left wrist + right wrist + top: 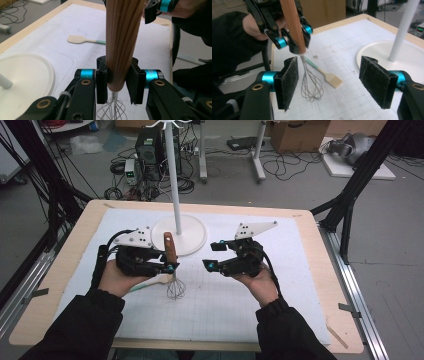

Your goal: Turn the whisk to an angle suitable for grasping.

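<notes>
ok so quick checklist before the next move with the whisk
1. Left hand-held gripper shut on the whisk by its wooden handle: ok.
2. Whisk upright, wire loops down, off the mat: ok.
3. Right hand-held gripper open with nothing between its pads: ok.
4. Right hand-held gripper apart from the whisk: ok in the high view.
5. Stand free of both hand-held grippers: ok.
6. Spatula on the mat below the whisk, out of the way: cannot tell.
</notes>
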`<state>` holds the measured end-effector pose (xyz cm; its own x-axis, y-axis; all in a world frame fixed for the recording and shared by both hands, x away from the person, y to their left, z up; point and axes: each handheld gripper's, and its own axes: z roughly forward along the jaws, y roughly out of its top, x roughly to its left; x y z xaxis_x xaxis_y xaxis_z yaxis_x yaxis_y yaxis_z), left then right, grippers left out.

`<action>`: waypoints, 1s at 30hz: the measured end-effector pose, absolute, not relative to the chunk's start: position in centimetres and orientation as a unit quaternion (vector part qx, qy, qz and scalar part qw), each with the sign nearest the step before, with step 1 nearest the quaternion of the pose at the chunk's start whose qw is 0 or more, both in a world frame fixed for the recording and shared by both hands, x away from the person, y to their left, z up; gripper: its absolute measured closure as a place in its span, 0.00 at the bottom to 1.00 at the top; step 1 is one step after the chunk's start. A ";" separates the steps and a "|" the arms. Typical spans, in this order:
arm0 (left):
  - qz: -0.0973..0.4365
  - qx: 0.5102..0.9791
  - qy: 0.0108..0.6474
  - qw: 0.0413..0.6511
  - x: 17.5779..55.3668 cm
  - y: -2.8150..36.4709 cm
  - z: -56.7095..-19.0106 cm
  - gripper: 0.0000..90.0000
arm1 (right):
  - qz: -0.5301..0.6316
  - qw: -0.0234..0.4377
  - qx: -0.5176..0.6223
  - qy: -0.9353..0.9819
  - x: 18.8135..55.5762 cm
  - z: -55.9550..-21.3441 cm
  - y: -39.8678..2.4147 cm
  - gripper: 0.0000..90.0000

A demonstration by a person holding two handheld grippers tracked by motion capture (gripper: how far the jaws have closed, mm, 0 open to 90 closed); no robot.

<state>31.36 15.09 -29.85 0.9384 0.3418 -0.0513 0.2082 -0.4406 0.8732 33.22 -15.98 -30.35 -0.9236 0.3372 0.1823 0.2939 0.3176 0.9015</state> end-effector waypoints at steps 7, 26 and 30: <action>0.070 0.843 0.168 0.506 31.7 15.4 -29.5 0.80 | 0.546 0.027 0.208 0.811 33.2 -31.0 -16.9 0.32; 0.071 0.833 0.182 0.518 33.0 16.3 -28.9 0.80 | 0.537 0.057 0.257 0.802 32.9 -33.1 -21.2 0.28; 0.071 0.832 0.183 0.519 33.6 16.5 -28.5 0.80 | 0.528 0.061 0.270 0.803 32.6 -34.0 -22.3 0.27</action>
<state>33.59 16.47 -28.50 0.9232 0.3777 -0.0710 0.2300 -0.3949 0.8895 32.60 -22.32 -33.96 -0.8469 0.4974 0.1880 0.3696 0.2964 0.8806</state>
